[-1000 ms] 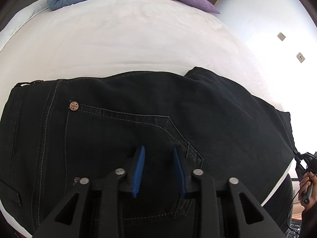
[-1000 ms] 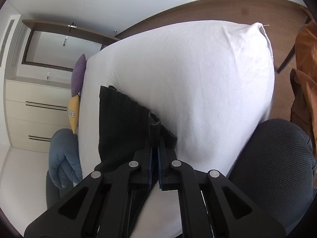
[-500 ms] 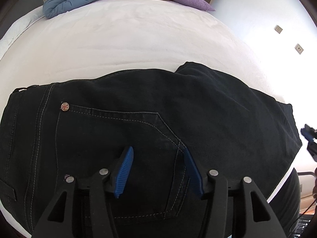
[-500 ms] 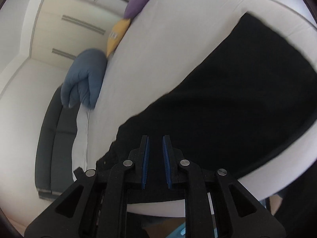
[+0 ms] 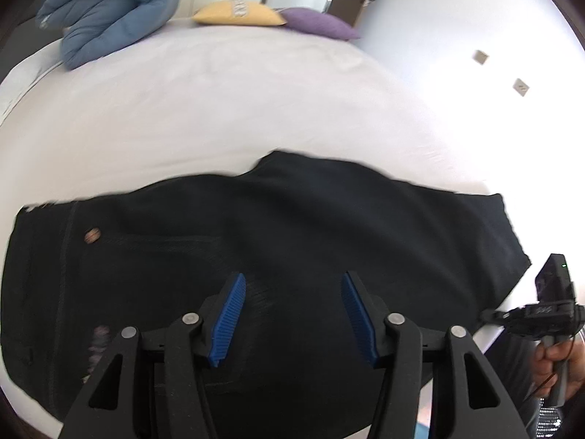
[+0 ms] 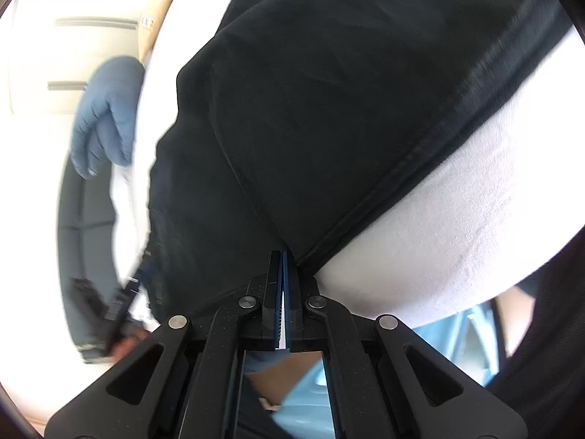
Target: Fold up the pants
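Observation:
Black pants [image 5: 292, 226] lie folded across the near edge of a white bed [image 5: 234, 102]; a metal rivet [image 5: 92, 235] shows on the left part. My left gripper [image 5: 292, 285] is open and empty, hovering just above the pants' middle. In the right wrist view the pants [image 6: 347, 102] fill the frame. My right gripper [image 6: 284, 256] is shut, its tips at the pants' near hem edge; I see no cloth between the pads. The right gripper also shows in the left wrist view [image 5: 548, 314] at the bed's right edge.
A blue rolled duvet [image 5: 109, 11], a yellow cushion [image 5: 237, 12] and a purple cushion [image 5: 321, 23] lie at the bed's far end. A white wall with sockets [image 5: 519, 87] is to the right. A dark sofa [image 6: 84, 212] stands beside the bed.
My left gripper has opened wider and pulled back from the pants. My right gripper let go of the hem corner, swung round over the pants, and closed again at their near edge.

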Demonstrator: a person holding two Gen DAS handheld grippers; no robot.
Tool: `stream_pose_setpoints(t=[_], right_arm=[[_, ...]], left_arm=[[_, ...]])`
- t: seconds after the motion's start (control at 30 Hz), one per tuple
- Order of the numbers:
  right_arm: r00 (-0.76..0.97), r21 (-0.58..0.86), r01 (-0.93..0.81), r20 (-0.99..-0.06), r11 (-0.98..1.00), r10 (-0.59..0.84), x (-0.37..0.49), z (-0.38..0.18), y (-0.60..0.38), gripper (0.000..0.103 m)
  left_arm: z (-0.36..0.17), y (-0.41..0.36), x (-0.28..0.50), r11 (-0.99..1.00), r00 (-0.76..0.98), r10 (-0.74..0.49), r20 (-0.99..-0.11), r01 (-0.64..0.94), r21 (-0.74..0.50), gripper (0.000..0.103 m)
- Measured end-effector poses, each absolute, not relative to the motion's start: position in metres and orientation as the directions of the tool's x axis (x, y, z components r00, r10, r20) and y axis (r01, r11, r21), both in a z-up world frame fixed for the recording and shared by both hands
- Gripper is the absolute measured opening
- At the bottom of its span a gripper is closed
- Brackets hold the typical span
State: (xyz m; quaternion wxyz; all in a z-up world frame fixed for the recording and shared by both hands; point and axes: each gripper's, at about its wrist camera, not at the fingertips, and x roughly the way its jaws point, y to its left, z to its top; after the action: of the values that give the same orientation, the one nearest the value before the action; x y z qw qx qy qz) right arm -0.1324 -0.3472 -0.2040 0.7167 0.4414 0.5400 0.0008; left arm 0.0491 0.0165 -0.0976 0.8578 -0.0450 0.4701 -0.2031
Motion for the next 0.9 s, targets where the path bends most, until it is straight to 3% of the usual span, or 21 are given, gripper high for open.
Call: stream_pose_setpoints(t=[0.07,0.17,0.23,0.3,0.4,0.57,0.6,0.73,0.77,0.9], right_arm=[[0.392,0.597,0.478,-0.802,0.644,0.451,-0.13,-0.198,-0.347,0.0],[0.365,0.518,0.462,-0.851,0.72,0.378,-0.129,-0.177,-0.345,0.0],[0.437,0.505,0.402,-0.839,0.764,0.325,-0.125,-0.146,-0.344,0.005],[0.514,0.62,0.309,-0.746,0.721,0.422,-0.1,-0.129,-0.336,0.005],[0.538,0.755,0.17,-0.61,0.634,0.582,-0.044,-0.13,-0.315,0.005],[0.451,0.902,0.08,-0.413,0.425,0.791,0.06,-0.172,-0.264,0.005],[0.441,0.9,0.078,-0.416,0.428,0.795,0.074,-0.181,-0.255,0.005],[0.441,0.881,0.247,-0.473,0.403,0.763,0.083,-0.243,-0.266,0.005],[0.471,0.879,0.266,-0.476,0.395,0.742,0.075,-0.251,-0.28,0.0],[0.692,0.894,0.311,-0.446,0.322,0.568,0.02,-0.249,-0.374,0.0]], left_arm=[[-0.101,-0.001,0.053,0.9,0.465,-0.42,-0.779,0.323,-0.292,0.066],[-0.131,-0.027,0.06,0.894,0.383,-0.42,-0.823,0.331,-0.302,0.066],[-0.149,-0.039,0.056,0.901,0.375,-0.387,-0.842,0.347,-0.26,0.066],[-0.15,-0.042,0.048,0.904,0.408,-0.374,-0.833,0.359,-0.23,0.066],[-0.15,-0.034,0.046,0.895,0.399,-0.416,-0.817,0.339,-0.29,0.066],[-0.153,-0.022,0.036,0.881,0.411,-0.467,-0.783,0.287,-0.375,0.066],[-0.154,-0.024,0.033,0.882,0.413,-0.465,-0.783,0.29,-0.371,0.066],[-0.156,-0.028,0.03,0.886,0.415,-0.453,-0.789,0.306,-0.348,0.066],[-0.157,-0.027,0.031,0.885,0.413,-0.457,-0.788,0.3,-0.356,0.066],[-0.158,-0.035,0.031,0.888,0.416,-0.451,-0.79,0.296,-0.351,0.067]])
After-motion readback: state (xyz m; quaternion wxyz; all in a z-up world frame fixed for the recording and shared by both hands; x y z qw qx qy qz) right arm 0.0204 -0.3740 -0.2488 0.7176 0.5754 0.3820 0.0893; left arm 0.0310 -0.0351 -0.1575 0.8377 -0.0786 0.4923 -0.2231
